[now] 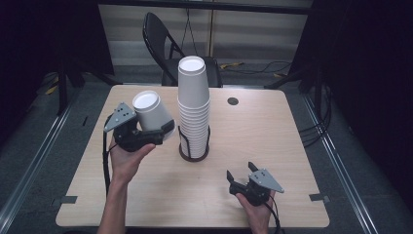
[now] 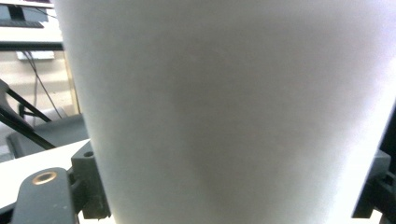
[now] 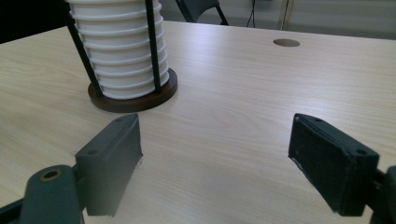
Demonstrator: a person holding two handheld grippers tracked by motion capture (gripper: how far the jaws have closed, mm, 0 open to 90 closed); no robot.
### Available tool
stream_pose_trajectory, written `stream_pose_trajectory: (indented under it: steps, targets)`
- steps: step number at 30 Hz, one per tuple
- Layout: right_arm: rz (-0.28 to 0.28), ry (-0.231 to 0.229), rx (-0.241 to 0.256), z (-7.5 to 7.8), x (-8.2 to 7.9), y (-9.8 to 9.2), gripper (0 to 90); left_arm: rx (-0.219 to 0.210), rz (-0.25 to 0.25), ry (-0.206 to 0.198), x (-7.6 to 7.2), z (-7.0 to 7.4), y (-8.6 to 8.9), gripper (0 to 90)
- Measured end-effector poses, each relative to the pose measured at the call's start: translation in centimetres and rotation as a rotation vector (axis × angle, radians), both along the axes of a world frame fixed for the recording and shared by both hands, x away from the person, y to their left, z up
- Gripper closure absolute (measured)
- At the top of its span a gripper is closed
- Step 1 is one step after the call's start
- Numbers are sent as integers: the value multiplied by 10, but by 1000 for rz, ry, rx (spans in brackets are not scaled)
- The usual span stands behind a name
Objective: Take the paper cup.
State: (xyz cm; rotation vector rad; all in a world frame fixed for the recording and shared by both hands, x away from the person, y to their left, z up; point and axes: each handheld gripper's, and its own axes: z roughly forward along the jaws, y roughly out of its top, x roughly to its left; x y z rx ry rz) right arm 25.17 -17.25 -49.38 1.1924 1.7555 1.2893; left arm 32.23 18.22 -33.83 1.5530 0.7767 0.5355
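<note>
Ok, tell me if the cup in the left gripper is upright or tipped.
Tipped. The white paper cup, upside down in the left gripper, leans away from the cup stack.

We count one wooden table [image 1: 272, 146], one round hole [image 1: 233, 101] in its top, and one folding chair [image 1: 160, 39] behind it. One cup holder [image 1: 193, 155] with a dark round base stands on the table, carrying one stack of white paper cups [image 1: 193, 107]; we make out roughly a dozen rims, though the nesting leaves the exact number uncertain. One further white cup [image 1: 148, 111] is separate from the stack. Two grippers appear: the left gripper [image 1: 163, 131] and the right gripper [image 1: 241, 171], each with two jaws.
</note>
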Motion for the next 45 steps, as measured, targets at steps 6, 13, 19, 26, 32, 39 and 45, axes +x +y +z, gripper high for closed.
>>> stream_pose_trajectory:
  steps: [6, 13, 19, 26, 32, 39, 45]
  targets:
    - [70, 21, -12, 0, -2, 15, 203, 2, -23, 44, -9, -16, -7, 147]
    - [182, 16, -3, 0, -8, 40, 257, -42, -55, 105, -19, -36, -13, 148]
    - [244, -4, 15, 0, -10, 55, 336, -60, -68, 165, -23, -53, -18, 149]
    - [299, -29, 10, 0, -12, 67, 356, -88, -93, 205, -30, -65, -22, 148]
    - [335, -59, 12, 2, -15, 77, 347, -154, -124, 253, -35, -81, -25, 147]
    - [359, -82, 70, 5, -16, 83, 352, -190, -131, 314, -39, -94, -27, 147]
    - [370, -108, 36, 7, -18, 88, 414, -230, -132, 366, -38, -105, -32, 147]
